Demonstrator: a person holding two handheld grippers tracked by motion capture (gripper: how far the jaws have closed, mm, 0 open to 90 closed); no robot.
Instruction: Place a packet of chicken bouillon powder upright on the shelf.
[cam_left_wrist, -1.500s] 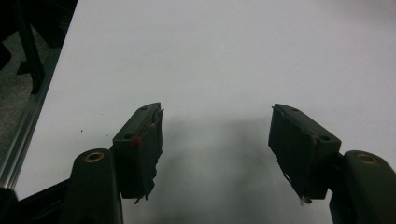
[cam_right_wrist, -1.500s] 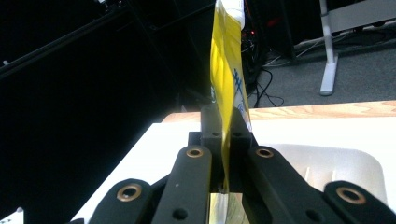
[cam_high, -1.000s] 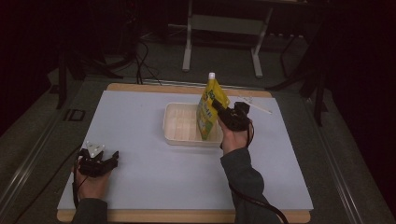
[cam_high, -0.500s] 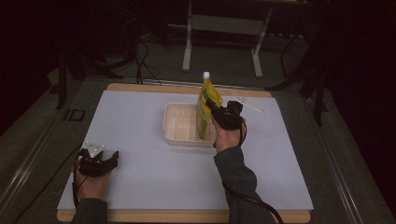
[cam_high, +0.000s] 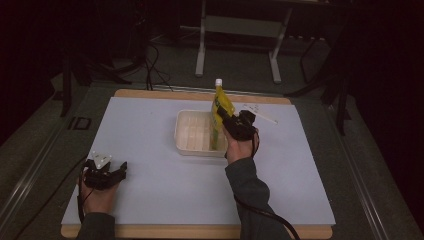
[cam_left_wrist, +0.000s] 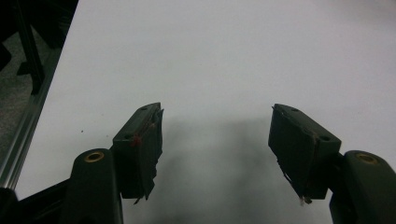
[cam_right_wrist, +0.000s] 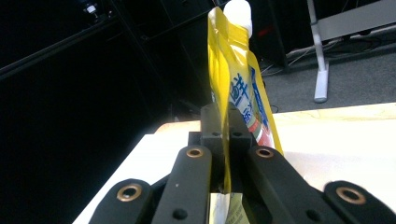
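Note:
A yellow spouted pouch (cam_high: 219, 112) with a white cap stands upright at the right end of a shallow cream tray (cam_high: 194, 133); its lower part is inside the tray. My right gripper (cam_high: 225, 120) is shut on the pouch at mid height. In the right gripper view the two jaws pinch the pouch (cam_right_wrist: 236, 88) edge-on, its white cap on top. My left gripper (cam_high: 116, 170) rests low over the white mat near the front left, open, with nothing between its fingers (cam_left_wrist: 140, 149).
A white mat (cam_high: 150, 125) covers the wooden table. A thin white strip (cam_high: 260, 114) lies on the mat behind the right hand. Dark floor, cables and a metal stand's legs (cam_high: 237, 45) lie beyond the far edge.
The right gripper has carried the pouch leftward and down, turning it more upright, so it now stands in the tray's right end. The left gripper has stayed still.

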